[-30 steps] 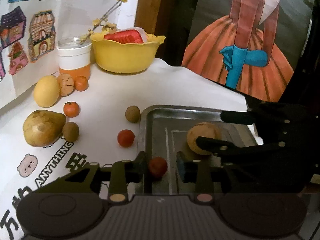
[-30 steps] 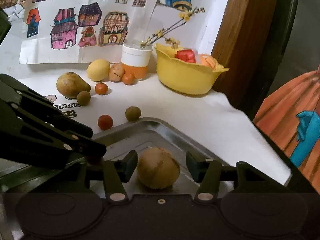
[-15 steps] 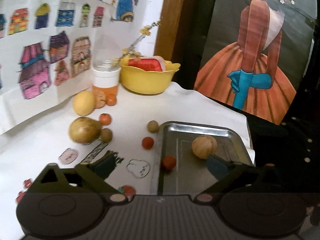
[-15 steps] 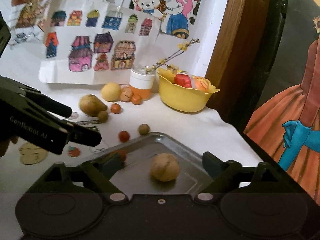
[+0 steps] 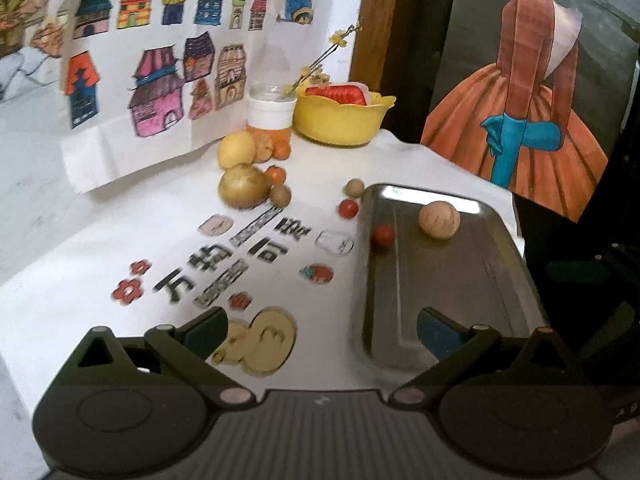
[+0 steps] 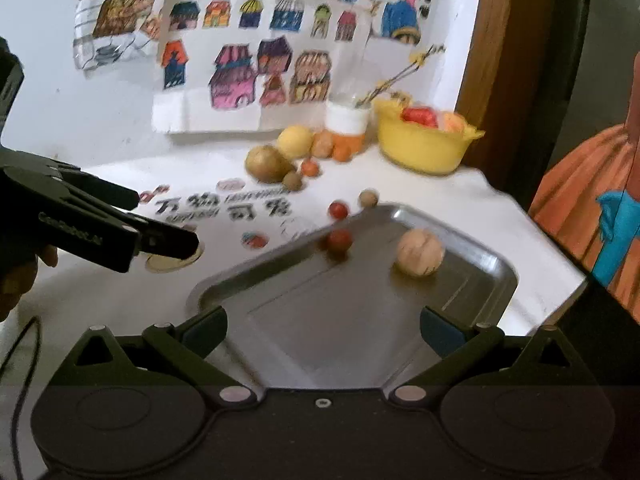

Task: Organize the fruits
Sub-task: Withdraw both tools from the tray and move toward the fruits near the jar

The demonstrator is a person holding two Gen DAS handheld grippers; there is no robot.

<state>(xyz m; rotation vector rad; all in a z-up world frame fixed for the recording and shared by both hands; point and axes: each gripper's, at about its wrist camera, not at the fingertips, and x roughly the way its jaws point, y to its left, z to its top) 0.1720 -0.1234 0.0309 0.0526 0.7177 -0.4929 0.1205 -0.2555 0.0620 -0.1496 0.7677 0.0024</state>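
A metal tray (image 5: 460, 300) (image 6: 360, 320) lies on the white cloth. In it sit a tan round fruit (image 5: 439, 219) (image 6: 420, 253) and a small red fruit (image 5: 383, 235) (image 6: 339, 240). Beside the tray's far edge lie another small red fruit (image 5: 348, 208) (image 6: 338, 210) and a brown ball (image 5: 355, 188) (image 6: 368, 199). A pear (image 5: 243, 186) (image 6: 267, 164), a lemon (image 5: 236, 149) (image 6: 295, 142) and small oranges stand further back. My left gripper (image 5: 320, 334) is open and empty, near the tray's near left corner; it also shows in the right wrist view (image 6: 132, 220). My right gripper (image 6: 322, 330) is open and empty over the tray's near end.
A yellow bowl (image 5: 340, 122) (image 6: 424, 148) with red items and a white jar (image 5: 271, 114) (image 6: 347, 124) with twigs stand at the back by the wall. Drawings hang on the wall. The table's right edge drops off by a painted panel (image 5: 520, 128).
Both grippers have opened wide and pulled back and up from the tray. The red fruit and the tan fruit now lie free in the tray.
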